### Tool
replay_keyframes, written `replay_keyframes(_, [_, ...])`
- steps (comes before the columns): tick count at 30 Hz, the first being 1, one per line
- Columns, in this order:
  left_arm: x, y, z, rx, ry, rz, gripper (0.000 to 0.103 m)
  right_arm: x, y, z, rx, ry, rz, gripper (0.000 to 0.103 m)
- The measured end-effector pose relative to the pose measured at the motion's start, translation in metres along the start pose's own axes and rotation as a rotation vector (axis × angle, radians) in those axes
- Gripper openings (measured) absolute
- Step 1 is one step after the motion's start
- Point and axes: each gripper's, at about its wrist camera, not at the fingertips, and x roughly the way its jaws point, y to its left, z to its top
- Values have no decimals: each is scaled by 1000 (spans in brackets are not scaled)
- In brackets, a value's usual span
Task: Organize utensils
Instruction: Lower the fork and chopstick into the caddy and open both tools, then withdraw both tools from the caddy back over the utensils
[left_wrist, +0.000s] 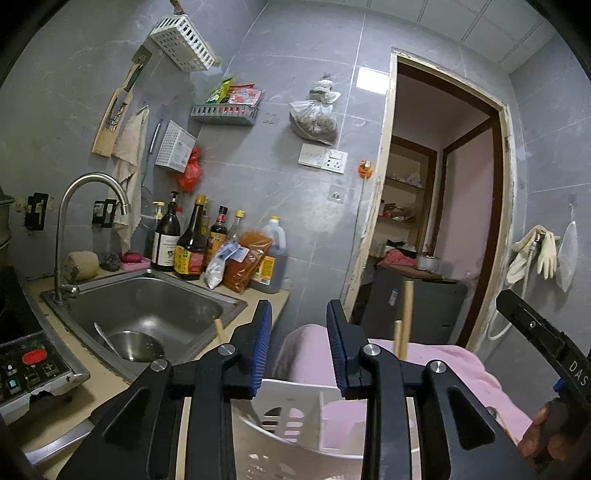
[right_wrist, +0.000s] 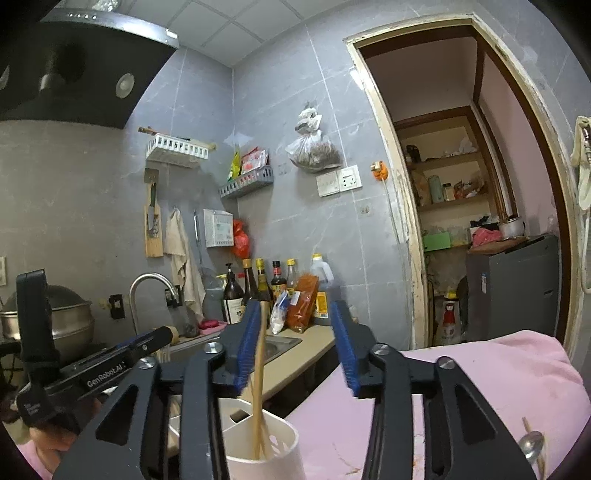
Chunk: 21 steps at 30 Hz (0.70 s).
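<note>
The left tongs (left_wrist: 299, 341) stood partly open with nothing between the blue pads (left_wrist: 260, 347). Just below them sat the white holder (left_wrist: 291, 417), its slotted wall showing through the gap. Two chopsticks (left_wrist: 402, 325) rose just right of the right pad, apart from it, and another wooden tip (left_wrist: 219, 328) showed just left of the left pad. Behind the holder lay pink cloth (left_wrist: 461, 373). The right tongs' body crossed the far right edge of that view.

The right tongs (right_wrist: 297, 343) stood wider apart, also gripping nothing. Chopsticks (right_wrist: 258, 387) leaned up out of the holder (right_wrist: 273, 443) below them, lying beside or against the left pad (right_wrist: 246, 343); contact could not be told, and the right pad stood well clear. To the right of these tongs a spoon (right_wrist: 532, 445) lay on the pink cloth (right_wrist: 491, 376). The left tongs (right_wrist: 162, 338) showed at the left.

Farther out were the counter (right_wrist: 306, 350) and the sink (left_wrist: 147, 306) with a bowl (left_wrist: 138, 345) in it, then the faucet (left_wrist: 88, 218), bottles (left_wrist: 192, 243) against the grey tiled wall, and a doorway (left_wrist: 443, 206) to the right.
</note>
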Motion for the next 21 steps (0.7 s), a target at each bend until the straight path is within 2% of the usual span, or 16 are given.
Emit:
replay_keyframes(4, [-7, -16, 5, 17, -6, -34, 42, -15, -9, 6, -9, -22, -34, 58])
replay_keyframes(6, [-11, -28, 7, 30, -17, -54, 51, -24, -13, 9, -22, -37, -59, 72])
replay_keyframes(8, [-15, -40, 9, 37, -24, -81, 64, -35, -19, 14, -40, -54, -80, 76])
replay_keyframes(10, [-18, -51, 10, 42, -33, -108, 71, -48, -26, 18, -70, -74, -117, 80])
replay_keyframes(13, [-22, -70, 11, 59, -43, -144, 84, -69, -38, 23, -99, -99, -162, 91])
replay_keyframes(15, [-24, -84, 9, 77, -50, -164, 91, -83, -47, 26, -119, -116, -197, 103])
replay_keyframes(17, [-26, -96, 7, 91, -52, -185, 99, -96, -56, 27, -137, -127, -228, 103])
replay_keyframes(21, [-24, -122, -2, 118, -11, -248, 100, -119, -75, 28, -167, -115, -283, 103])
